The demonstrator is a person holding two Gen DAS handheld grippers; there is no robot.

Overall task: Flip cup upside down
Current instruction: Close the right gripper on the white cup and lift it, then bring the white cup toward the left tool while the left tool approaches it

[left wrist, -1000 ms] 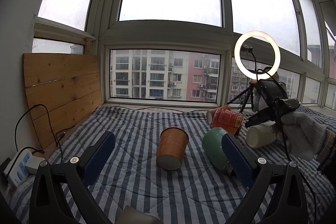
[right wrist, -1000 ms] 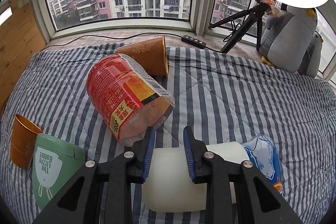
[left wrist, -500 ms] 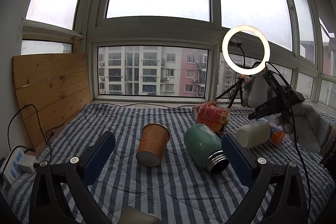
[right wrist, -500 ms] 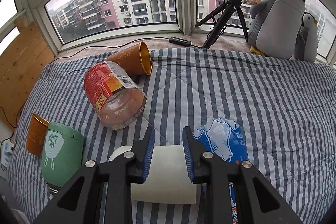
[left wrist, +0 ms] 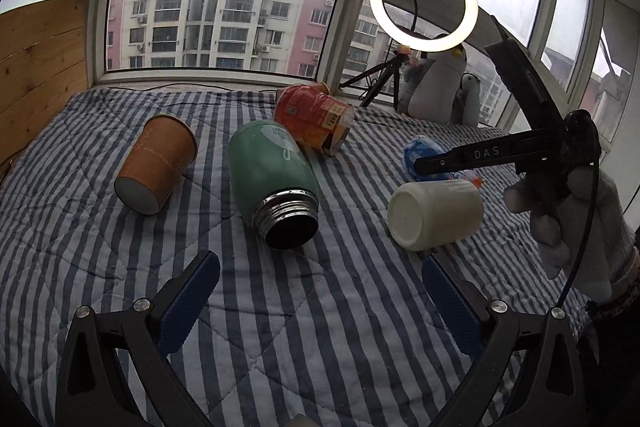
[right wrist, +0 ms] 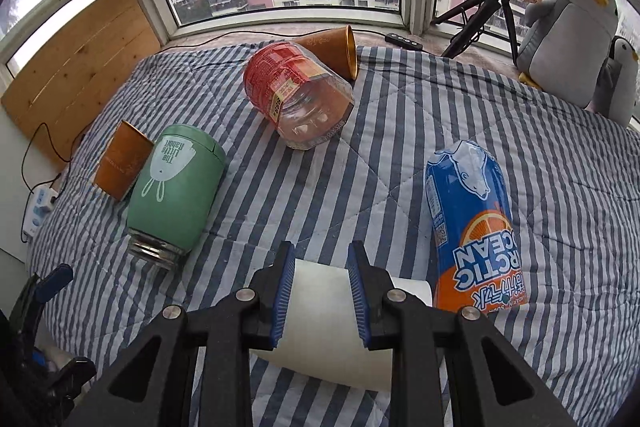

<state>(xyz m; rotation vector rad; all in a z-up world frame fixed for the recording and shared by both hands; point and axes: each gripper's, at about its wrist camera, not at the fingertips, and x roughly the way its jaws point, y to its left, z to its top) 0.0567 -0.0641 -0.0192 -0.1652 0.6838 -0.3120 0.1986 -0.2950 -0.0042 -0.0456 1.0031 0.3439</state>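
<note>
We count two brown paper cups [right wrist: 124, 165] [right wrist: 332, 49], one white cup [left wrist: 436, 215], one green flask [right wrist: 176, 183], one red-labelled jar [right wrist: 300, 95], one blue-and-orange bottle [right wrist: 472, 227], two penguin toys [right wrist: 568, 43] [right wrist: 618, 79], one ring light [left wrist: 424, 1].

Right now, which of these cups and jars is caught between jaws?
The white cup, lying on its side; the right gripper's jaws straddle it. The green flask and others lie untouched.
</note>
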